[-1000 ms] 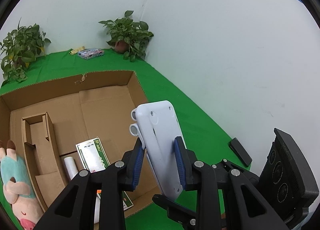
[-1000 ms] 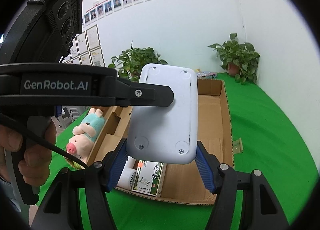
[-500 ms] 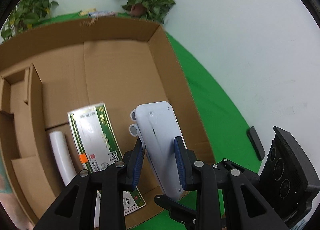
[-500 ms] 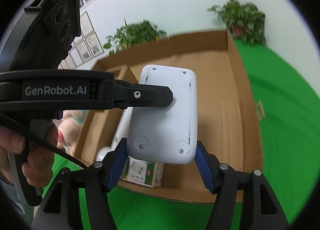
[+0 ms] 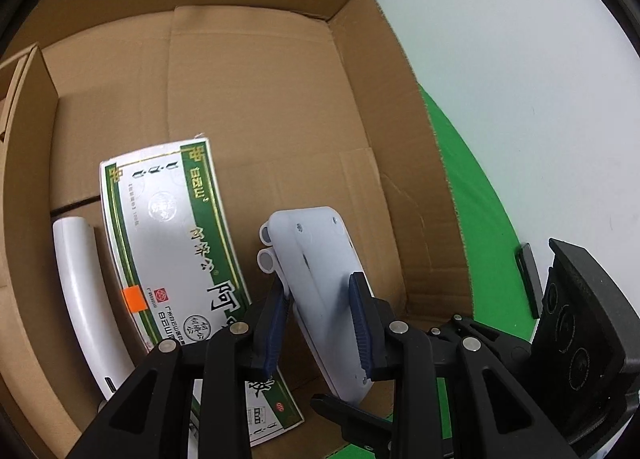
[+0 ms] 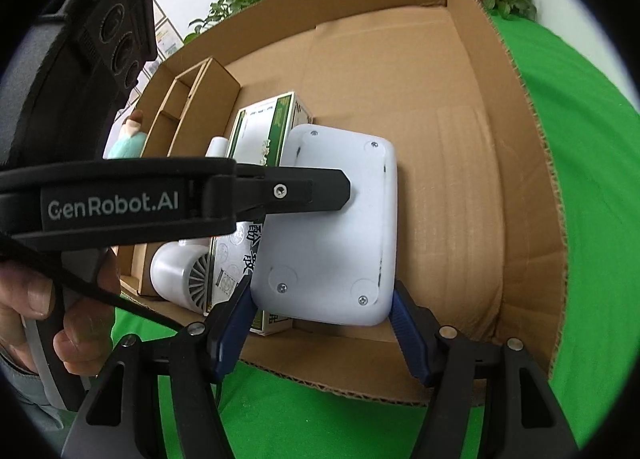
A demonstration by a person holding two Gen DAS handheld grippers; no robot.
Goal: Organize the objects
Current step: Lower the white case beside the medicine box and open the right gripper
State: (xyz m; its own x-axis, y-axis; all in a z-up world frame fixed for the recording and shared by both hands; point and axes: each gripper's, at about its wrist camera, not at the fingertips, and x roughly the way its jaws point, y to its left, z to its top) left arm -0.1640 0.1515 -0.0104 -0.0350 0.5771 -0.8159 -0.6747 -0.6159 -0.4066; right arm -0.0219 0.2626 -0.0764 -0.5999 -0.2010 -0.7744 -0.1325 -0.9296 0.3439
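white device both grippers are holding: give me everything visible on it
The white device is a flat, rounded-rectangle casing of matte plastic, its screwed underside with round foot pads facing the right camera. Two round ports protrude at its far edge. It hangs tilted over the cardboard box, beside the green-and-white carton. The left gripper clamps its thin faces; the right gripper spans its width at the near end.

Both grippers same build: matte black plastic arms w/ triangular cut-outs, silver round screw heads at the pivots, blue ribbed pads on the inner finger faces. Left gripper [image 5: 320,323]: two screws per side, pads [image 5: 362,323] dark blue. Right gripper [image 6: 320,335]: same layout. In the right view the left unit's arm crosses at left w/ white "GenRobot.AI" lettering, one small screw near its tip, thin black cable below. Black housing w/ three round recesses far left. Hand [image 6: 52,307] on a grey grip; grey sleeve edge at lower left.
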